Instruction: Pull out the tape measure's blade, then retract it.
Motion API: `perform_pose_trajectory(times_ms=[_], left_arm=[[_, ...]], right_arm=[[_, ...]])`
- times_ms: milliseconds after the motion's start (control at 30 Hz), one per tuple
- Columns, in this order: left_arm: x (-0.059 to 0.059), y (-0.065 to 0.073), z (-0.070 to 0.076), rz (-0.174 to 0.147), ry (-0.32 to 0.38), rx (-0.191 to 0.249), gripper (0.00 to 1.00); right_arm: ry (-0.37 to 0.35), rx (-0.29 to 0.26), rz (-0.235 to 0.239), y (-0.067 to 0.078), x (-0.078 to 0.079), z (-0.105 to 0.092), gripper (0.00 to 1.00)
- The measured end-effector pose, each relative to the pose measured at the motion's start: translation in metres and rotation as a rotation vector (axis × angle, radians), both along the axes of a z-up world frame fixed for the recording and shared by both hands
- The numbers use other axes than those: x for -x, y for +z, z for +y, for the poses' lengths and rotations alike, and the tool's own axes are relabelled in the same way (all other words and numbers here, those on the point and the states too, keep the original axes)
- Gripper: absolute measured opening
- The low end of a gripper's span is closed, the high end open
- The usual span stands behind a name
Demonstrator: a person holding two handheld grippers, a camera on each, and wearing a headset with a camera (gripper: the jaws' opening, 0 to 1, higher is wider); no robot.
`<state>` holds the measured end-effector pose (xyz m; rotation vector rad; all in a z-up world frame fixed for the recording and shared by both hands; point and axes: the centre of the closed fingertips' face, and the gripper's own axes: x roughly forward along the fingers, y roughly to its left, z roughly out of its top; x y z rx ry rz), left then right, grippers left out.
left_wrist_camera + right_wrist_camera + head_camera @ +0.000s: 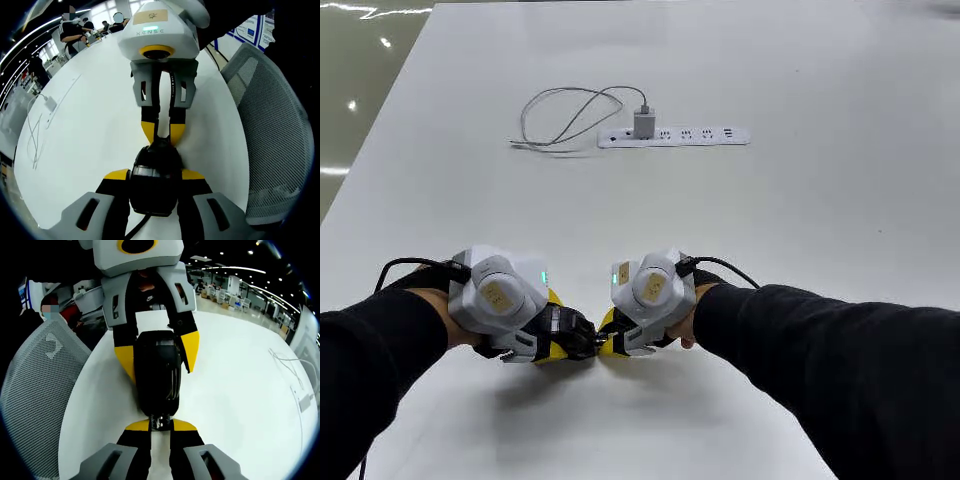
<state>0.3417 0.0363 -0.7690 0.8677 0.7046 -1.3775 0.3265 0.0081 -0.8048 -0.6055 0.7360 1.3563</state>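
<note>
Both grippers are closed. The left gripper clamps the black body of the tape measure between its yellow-tipped jaws, and the right gripper pinches the small metal blade tip that comes out from the case. The two grippers face each other, almost nose to nose, low over the white table close to the person. Hardly any blade shows between the case and the right jaws.

In the left gripper view, the white housing of the right gripper carries grey letters that seem to read "XENSE", with a green light just above them. A yellow sticker on top has a handwritten mark that I cannot read. On the tape measure itself I can make out no brand or scale, because the jaws cover its sides. Some posters hang behind the grey mesh chair, but their text is too small to read.

In the head view the tape measure is mostly hidden between the grippers. Far across the table lies a white power strip with a charger plugged in and a looped cable. Black sleeves are cut off at the lower edge.
</note>
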Motion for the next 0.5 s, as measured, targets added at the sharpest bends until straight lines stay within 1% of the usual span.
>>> perform_pose_trajectory(times_ms=[333,500], left_arm=[[0.0,-0.0002,-0.0004,0.001,0.003,-0.001,0.31],[0.0003,-0.0006,-0.0006,0.007,0.0,-0.006,0.31]], right_arm=[[0.003,0.006,-0.003,0.0001,0.0006,-0.0061,0.09],[-0.002,0.007,-0.003,0.0003,0.0007,-0.0088,0.09]])
